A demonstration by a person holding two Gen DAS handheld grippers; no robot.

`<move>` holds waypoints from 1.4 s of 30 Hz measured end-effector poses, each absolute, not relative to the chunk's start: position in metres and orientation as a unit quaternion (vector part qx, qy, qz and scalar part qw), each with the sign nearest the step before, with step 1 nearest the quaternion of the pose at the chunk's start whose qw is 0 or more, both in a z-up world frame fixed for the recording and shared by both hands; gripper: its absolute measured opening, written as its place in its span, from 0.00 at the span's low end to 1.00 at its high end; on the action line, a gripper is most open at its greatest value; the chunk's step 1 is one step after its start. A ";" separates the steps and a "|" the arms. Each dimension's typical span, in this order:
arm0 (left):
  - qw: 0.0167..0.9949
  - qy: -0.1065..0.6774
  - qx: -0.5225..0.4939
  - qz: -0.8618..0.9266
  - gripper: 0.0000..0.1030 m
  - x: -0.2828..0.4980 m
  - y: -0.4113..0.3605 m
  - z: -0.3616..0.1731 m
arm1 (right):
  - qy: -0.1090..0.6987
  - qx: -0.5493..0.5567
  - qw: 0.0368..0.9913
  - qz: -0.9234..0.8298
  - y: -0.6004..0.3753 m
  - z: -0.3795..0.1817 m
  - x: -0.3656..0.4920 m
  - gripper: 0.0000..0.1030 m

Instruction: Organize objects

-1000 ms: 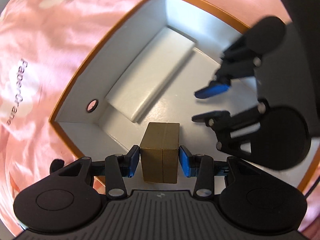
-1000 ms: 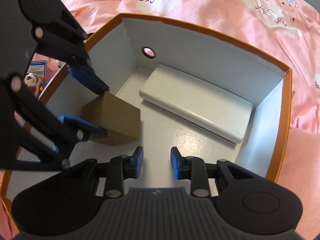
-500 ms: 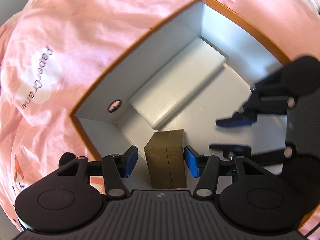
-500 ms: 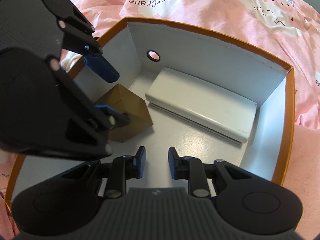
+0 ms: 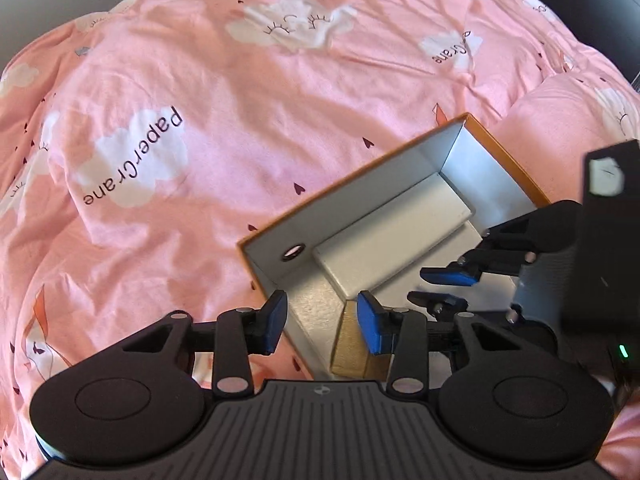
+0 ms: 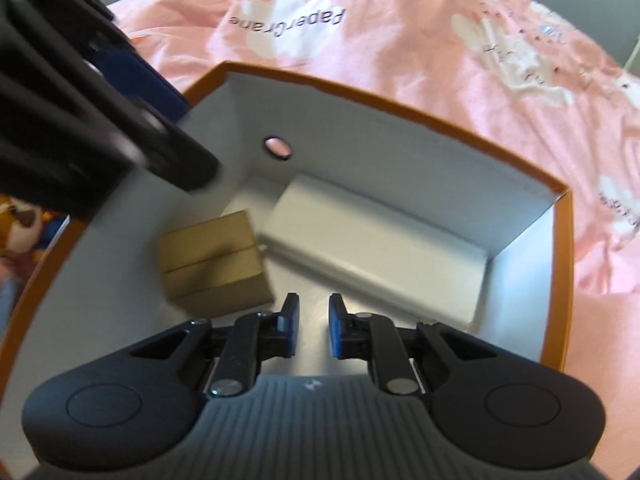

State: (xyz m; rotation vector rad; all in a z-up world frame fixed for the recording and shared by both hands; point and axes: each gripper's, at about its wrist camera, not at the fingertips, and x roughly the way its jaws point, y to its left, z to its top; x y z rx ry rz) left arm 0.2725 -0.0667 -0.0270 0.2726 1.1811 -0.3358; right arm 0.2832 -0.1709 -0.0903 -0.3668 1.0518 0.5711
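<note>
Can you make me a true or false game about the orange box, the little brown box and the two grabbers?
1. The brown box sits inside the orange box. True.
2. The left gripper is squeezing the brown box. False: its jaws are apart and hold nothing.
3. A long white box lies along the orange box's wall. True.
4. The right gripper holds the white box. False: nothing is between its jaws.
5. The bedding is blue. False: it's pink with white clouds.

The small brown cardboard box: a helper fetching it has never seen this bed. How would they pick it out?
On the pink cloud-print bedspread lies an open orange-rimmed box with white walls. Inside, the small brown cardboard box sits beside a long white box; it alone is brown and squat.
</note>
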 end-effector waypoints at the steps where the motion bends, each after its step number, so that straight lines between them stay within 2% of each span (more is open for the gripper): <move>1: 0.811 0.549 0.127 -0.157 0.47 0.271 -0.064 -0.025 | 0.497 -0.164 0.808 0.269 -0.170 -0.092 0.286 0.13; 6: 0.822 0.529 0.132 -0.162 0.46 0.267 -0.057 -0.019 | 0.487 -0.152 0.809 0.291 -0.157 -0.097 0.287 0.08; 8: 0.823 0.528 0.131 -0.163 0.46 0.266 -0.055 -0.018 | 0.478 -0.158 0.811 0.298 -0.150 -0.098 0.286 0.02; 12: 0.830 0.518 0.129 -0.161 0.46 0.265 -0.050 -0.017 | 0.463 -0.166 0.817 0.302 -0.141 -0.098 0.286 0.01; 18: 0.835 0.511 0.122 -0.163 0.46 0.266 -0.046 -0.015 | 0.479 -0.116 0.812 0.311 -0.149 -0.105 0.300 0.01; 21: 0.836 0.510 0.122 -0.159 0.46 0.265 -0.043 -0.015 | 0.492 -0.143 0.808 0.292 -0.144 -0.102 0.304 0.02; 24: 0.837 0.508 0.124 -0.159 0.46 0.265 -0.040 -0.015 | 0.482 -0.124 0.815 0.296 -0.145 -0.085 0.301 0.06; 26: 0.837 0.507 0.128 -0.161 0.46 0.264 -0.038 -0.015 | 0.477 -0.110 0.818 0.301 -0.148 -0.076 0.301 0.12; 28: 0.837 0.507 0.130 -0.162 0.46 0.263 -0.036 -0.016 | 0.470 -0.110 0.812 0.328 -0.150 -0.067 0.299 0.39; 32: 0.836 0.508 0.128 -0.159 0.46 0.260 -0.030 -0.016 | 0.464 -0.132 0.792 0.374 -0.145 -0.056 0.276 0.48; 34: 0.836 0.509 0.126 -0.159 0.46 0.259 -0.027 -0.017 | 0.467 -0.153 0.774 0.399 -0.143 -0.051 0.272 0.64; 38: 0.834 0.513 0.126 -0.159 0.46 0.255 -0.024 -0.019 | 0.464 -0.224 0.746 0.422 -0.133 -0.044 0.263 0.67; 41: 0.832 0.516 0.126 -0.160 0.46 0.254 -0.021 -0.020 | 0.462 -0.267 0.727 0.432 -0.125 -0.052 0.263 0.63; 42: 0.831 0.518 0.126 -0.160 0.46 0.253 -0.020 -0.021 | 0.459 -0.280 0.724 0.433 -0.124 -0.052 0.262 0.59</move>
